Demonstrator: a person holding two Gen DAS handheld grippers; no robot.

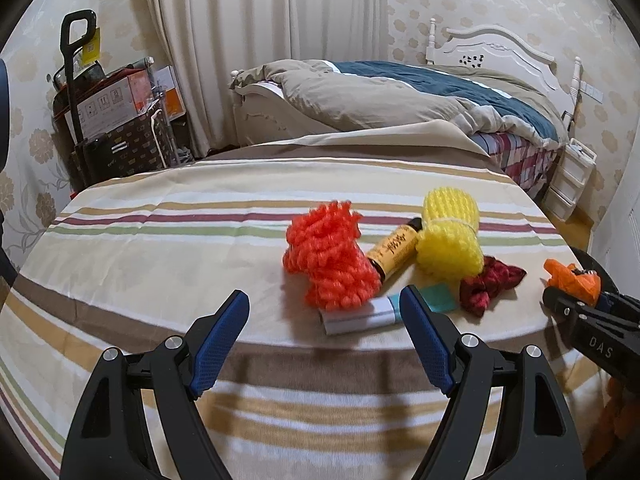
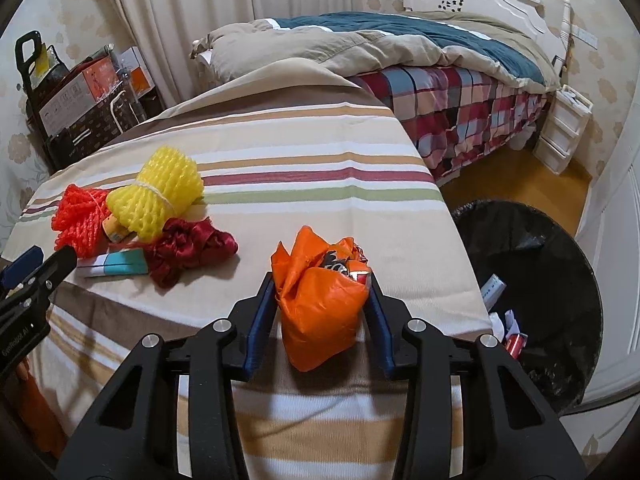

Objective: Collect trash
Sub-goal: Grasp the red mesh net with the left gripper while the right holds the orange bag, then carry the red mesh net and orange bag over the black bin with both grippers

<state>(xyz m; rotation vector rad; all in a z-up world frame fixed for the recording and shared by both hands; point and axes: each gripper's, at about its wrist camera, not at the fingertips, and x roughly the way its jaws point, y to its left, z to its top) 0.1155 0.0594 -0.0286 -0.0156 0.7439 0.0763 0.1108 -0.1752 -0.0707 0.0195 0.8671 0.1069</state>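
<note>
White capitals "DAS" are printed on the black body of the right hand-held gripper (image 1: 572,294), seen at the right edge of the left wrist view. White lettering on the black arm of the left hand-held gripper (image 2: 40,264), seen in the right wrist view, reads roughly "GenRobot.AI"; the characters are small and partly blurred. The yellow bottle (image 1: 394,250) carries dark vertical characters on its label; these are not legible. Cardboard box (image 1: 106,110) markings are too small to read.

Both wrist views: striped table (image 1: 160,240)
</note>
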